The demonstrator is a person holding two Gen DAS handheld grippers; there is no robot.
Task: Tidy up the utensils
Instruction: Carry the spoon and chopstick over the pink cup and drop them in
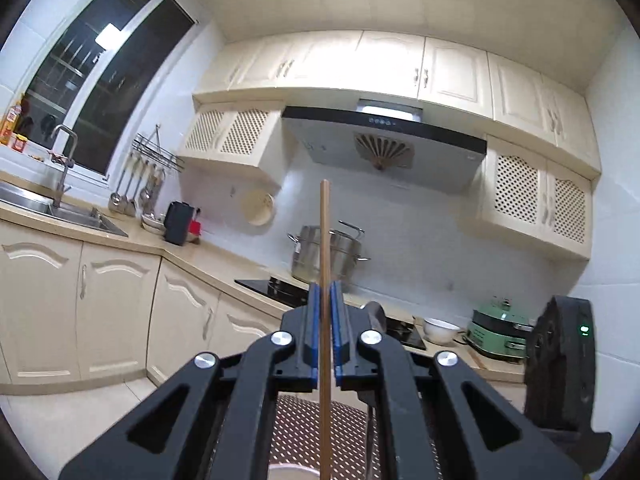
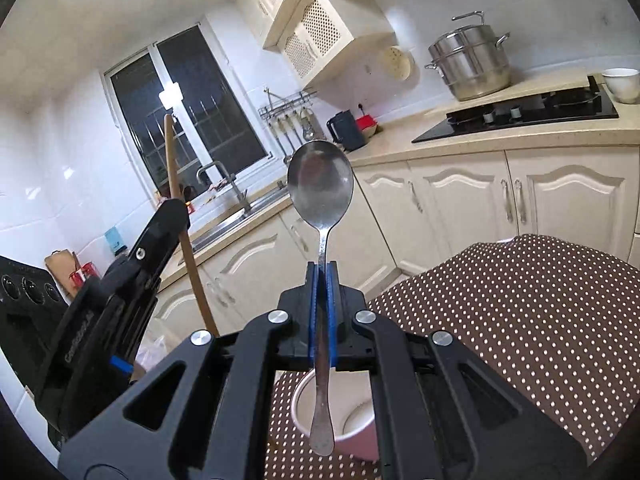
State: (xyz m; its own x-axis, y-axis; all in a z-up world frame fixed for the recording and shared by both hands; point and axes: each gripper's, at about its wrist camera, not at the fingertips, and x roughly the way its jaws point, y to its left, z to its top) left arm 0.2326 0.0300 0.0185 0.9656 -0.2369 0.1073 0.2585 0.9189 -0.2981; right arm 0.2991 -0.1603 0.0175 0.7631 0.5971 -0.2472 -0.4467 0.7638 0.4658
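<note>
My left gripper (image 1: 325, 286) is shut on a brown wooden chopstick (image 1: 325, 236) that stands upright through its blue pads, its top end high above them. The right wrist view shows the same left gripper (image 2: 176, 204) at the left with the chopstick (image 2: 176, 184) in it. My right gripper (image 2: 322, 266) is shut on the handle of a metal spoon (image 2: 320, 184), bowl end up. The spoon's handle tip hangs just above a pink-and-white cup (image 2: 352, 420) that stands on the brown dotted tablecloth (image 2: 520, 320).
Cream cabinets and a beige counter run along the walls, with a sink (image 1: 72, 210), a black hob (image 2: 520, 114), a steel steamer pot (image 2: 470, 64) and a green cooker (image 1: 500, 332). Ladles hang on a wall rack (image 1: 144, 184). The other gripper's black body (image 1: 560, 364) stands at the right.
</note>
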